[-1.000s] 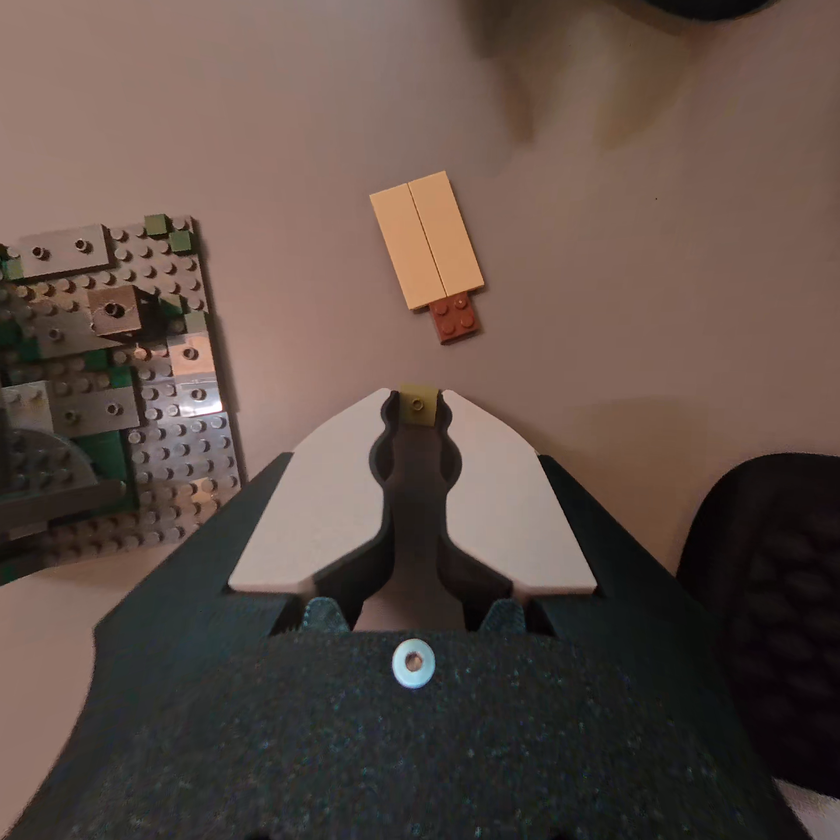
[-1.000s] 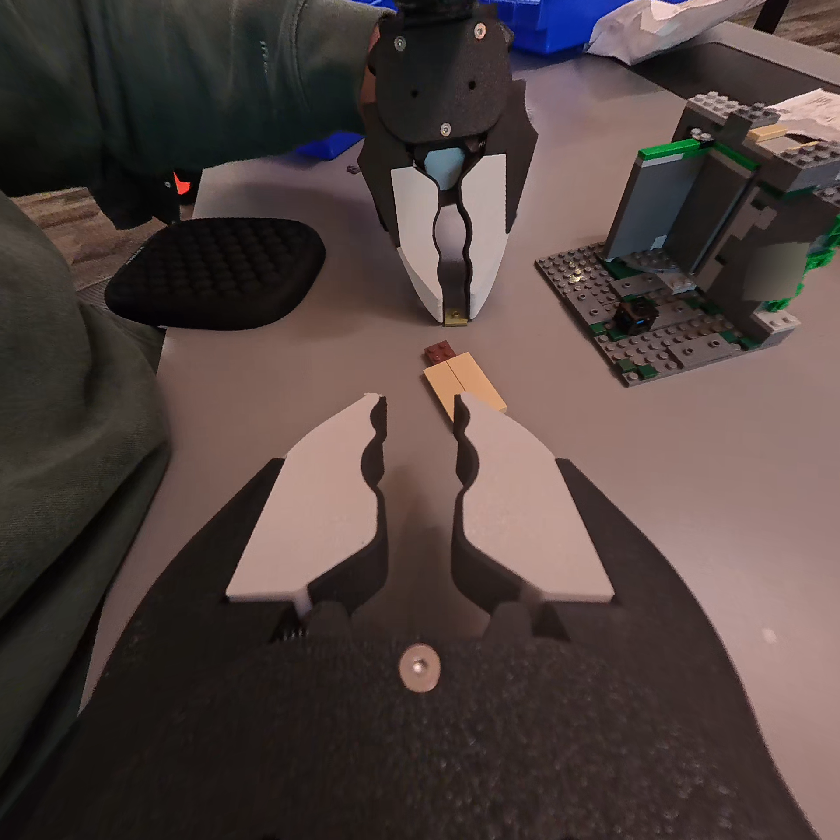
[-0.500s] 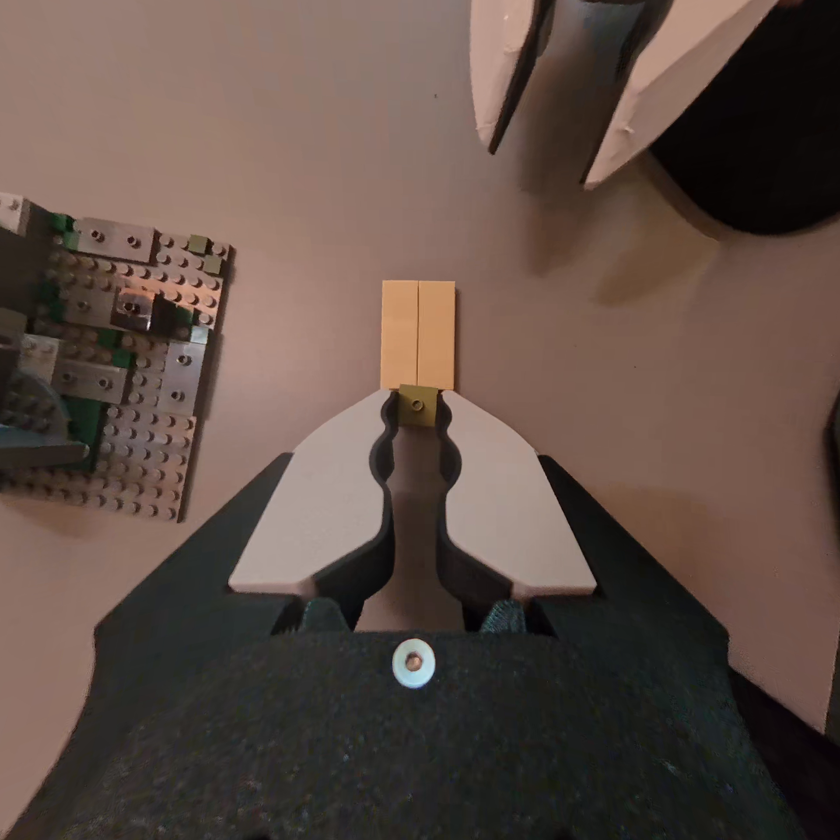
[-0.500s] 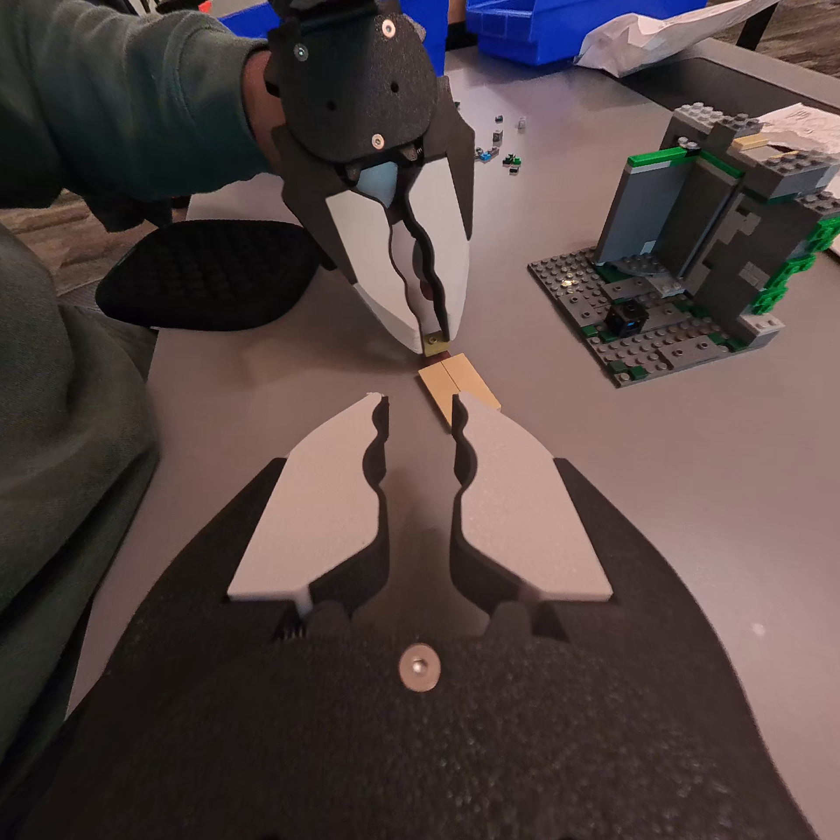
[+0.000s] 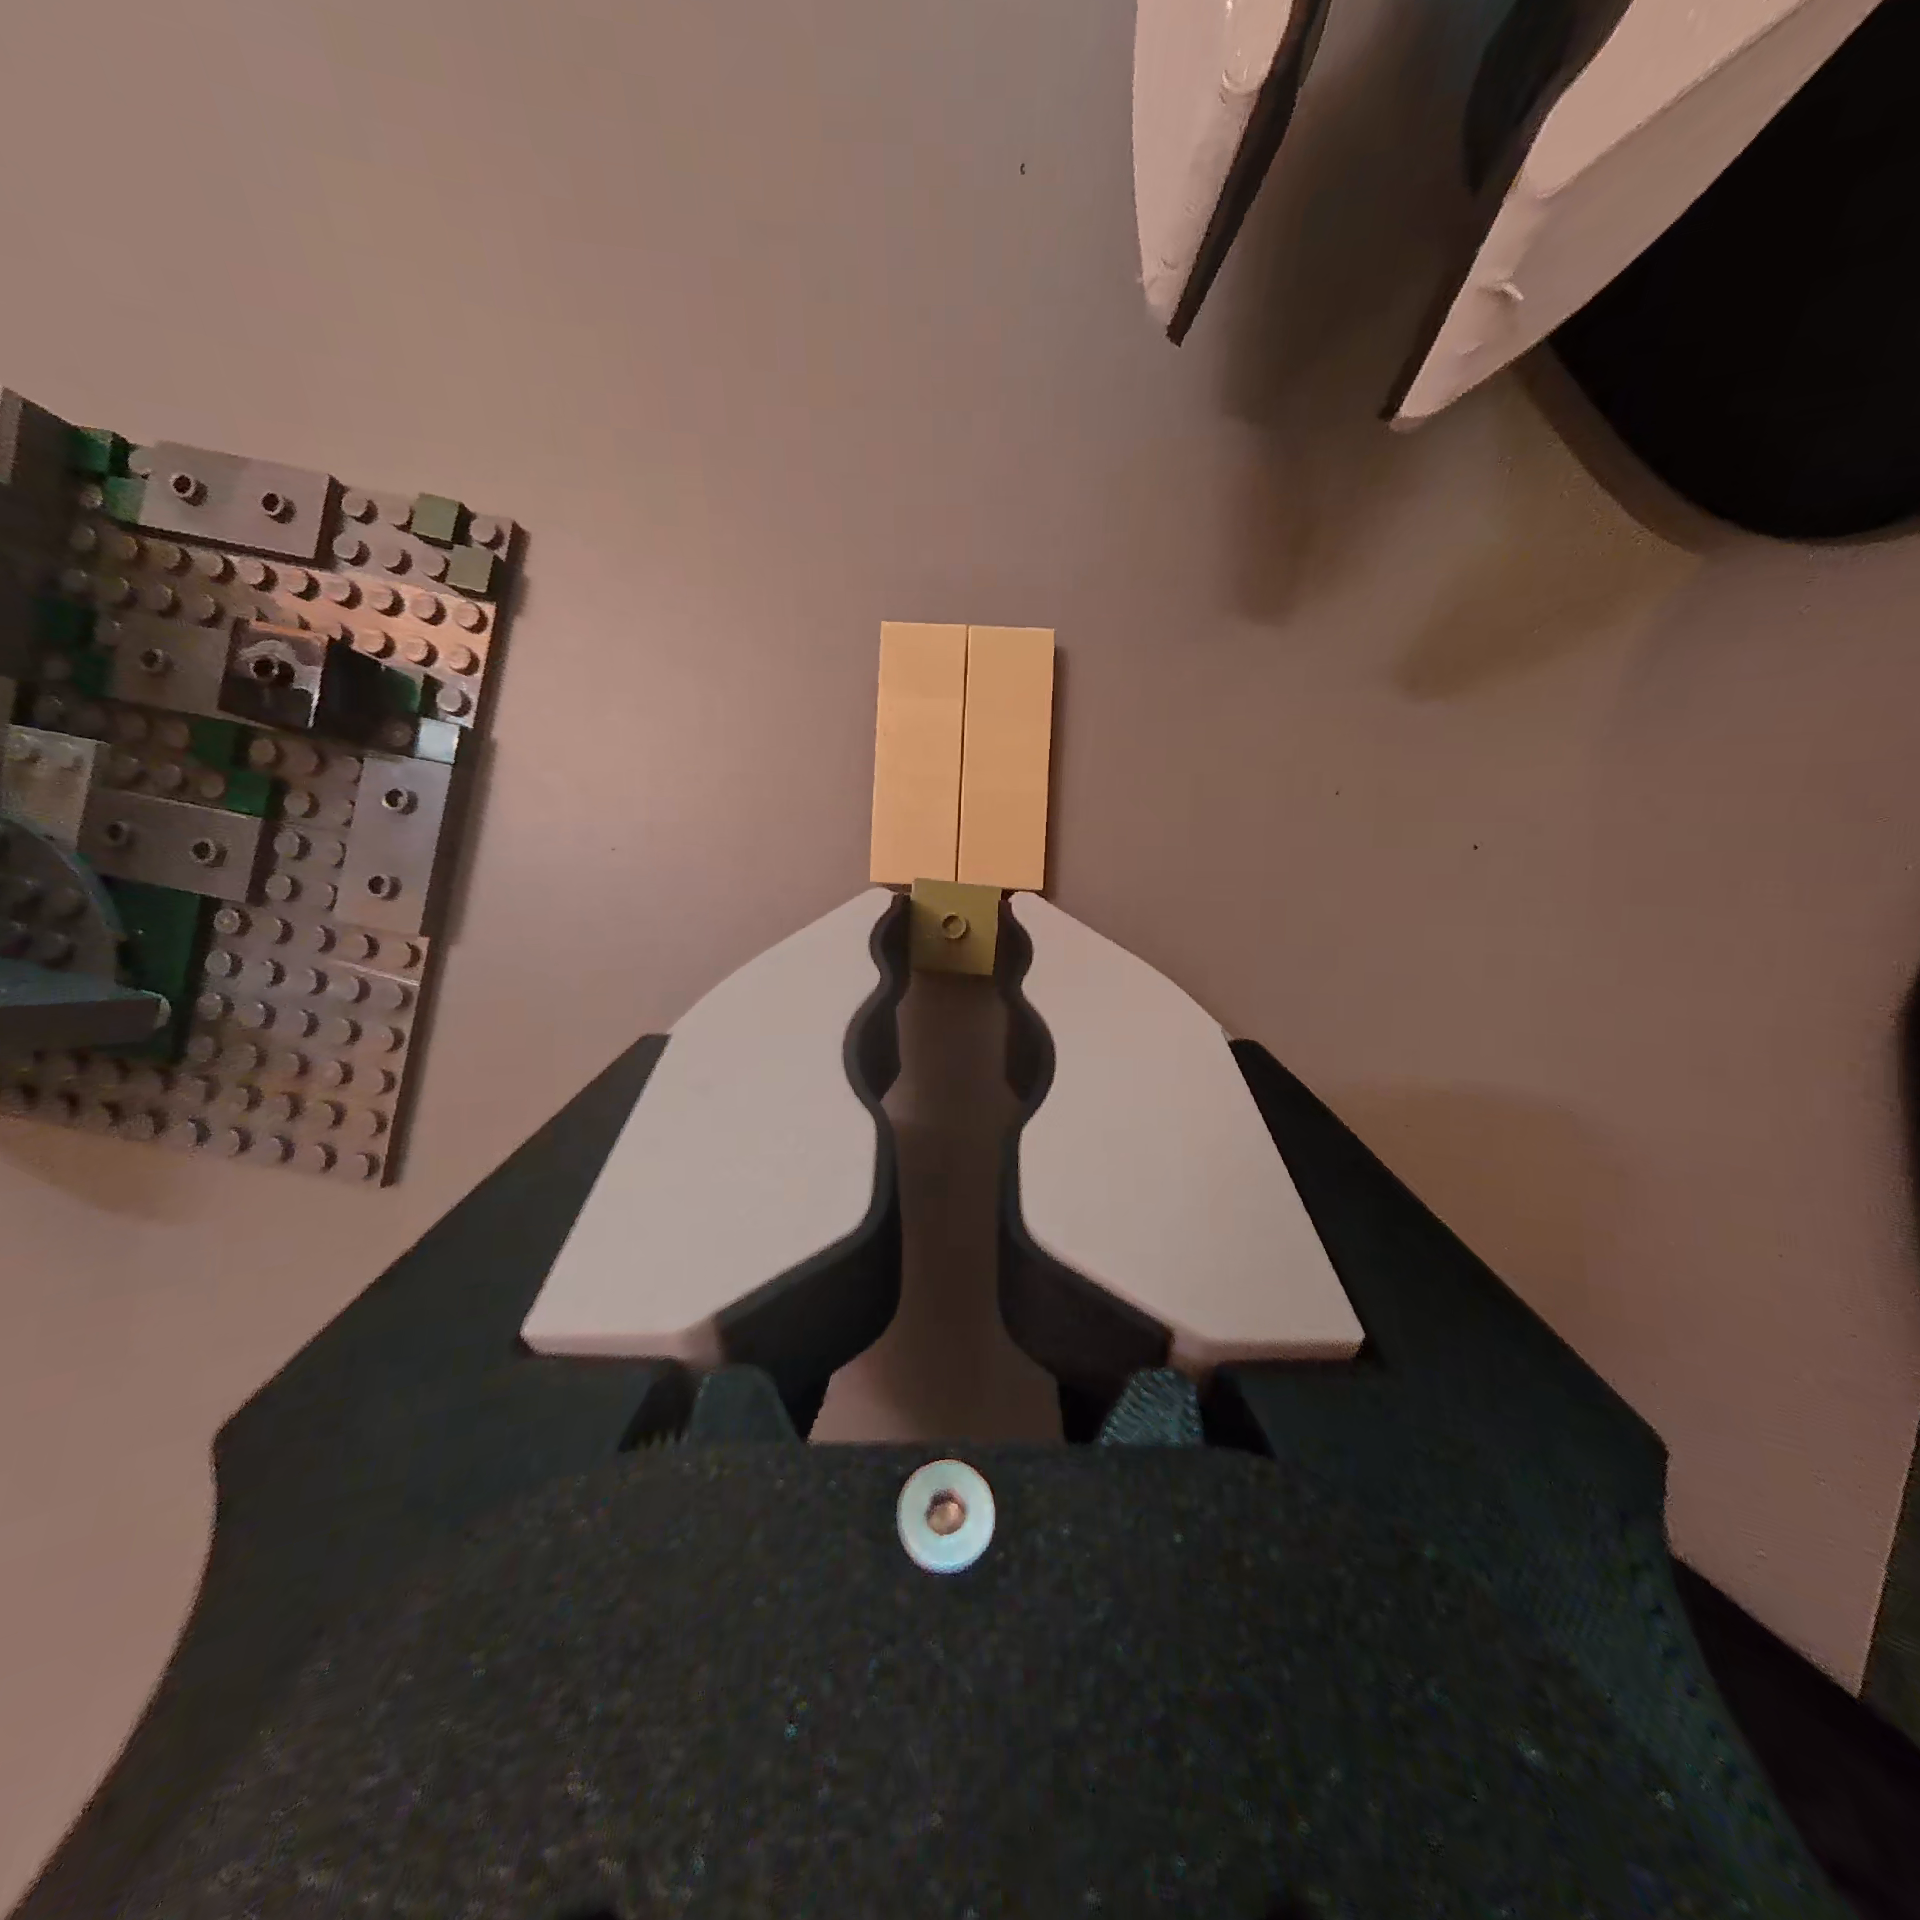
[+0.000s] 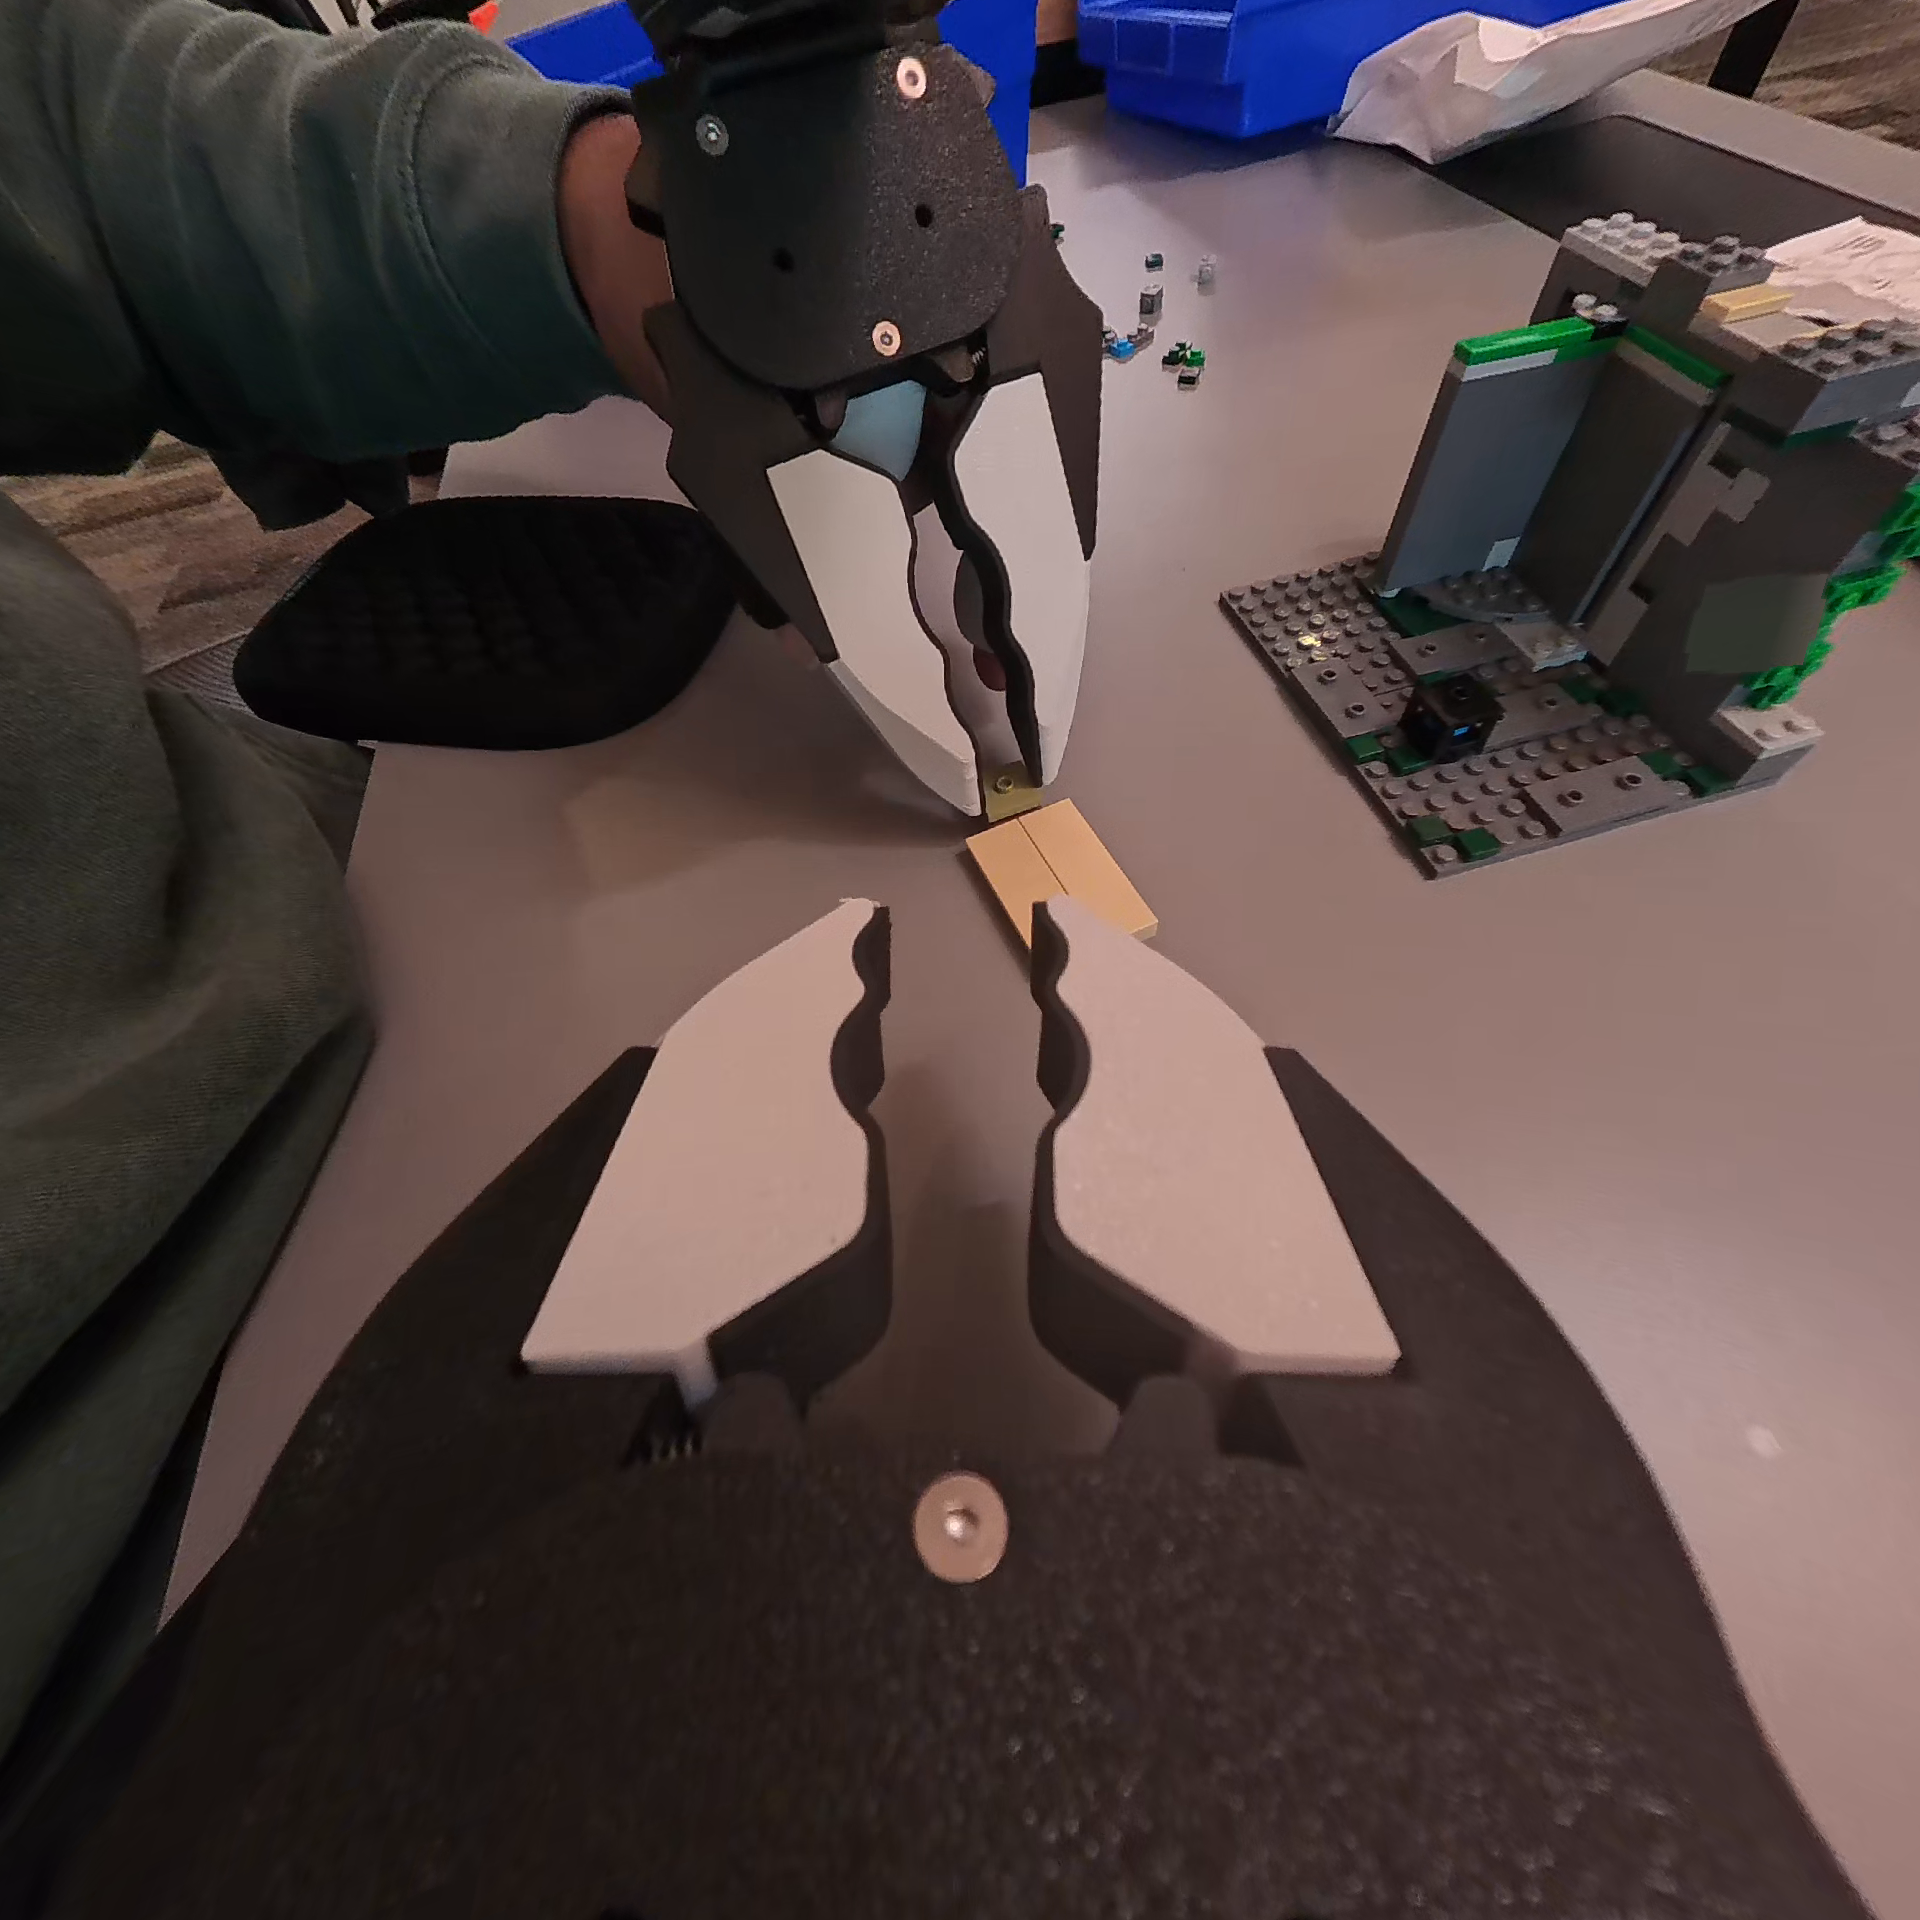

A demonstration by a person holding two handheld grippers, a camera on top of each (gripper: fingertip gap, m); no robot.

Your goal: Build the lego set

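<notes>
The left gripper [image 5: 954,920] pinches a small olive plate [image 5: 956,927] between its fingertips. One second ago this plate hung above the table, apart from the tan tiles [image 5: 964,756], and a brown studded plate showed at the near end of those tiles. Now the olive plate sits down over that place, at the 6 o'clock end of the tiles in the left wrist view, and the brown plate is no longer visible. I judge that the piece is being pressed onto the brown studs; whether it is fully seated, I cannot tell.

The right gripper [image 6: 961,914] has its fingers spread and holds nothing. It has come near: one fingertip [image 6: 1049,920] now covers the close end of the tiles in its own view, perhaps ready to steady them.

The grey castle build [image 6: 1621,644] stands well apart at 2 o'clock there.
</notes>
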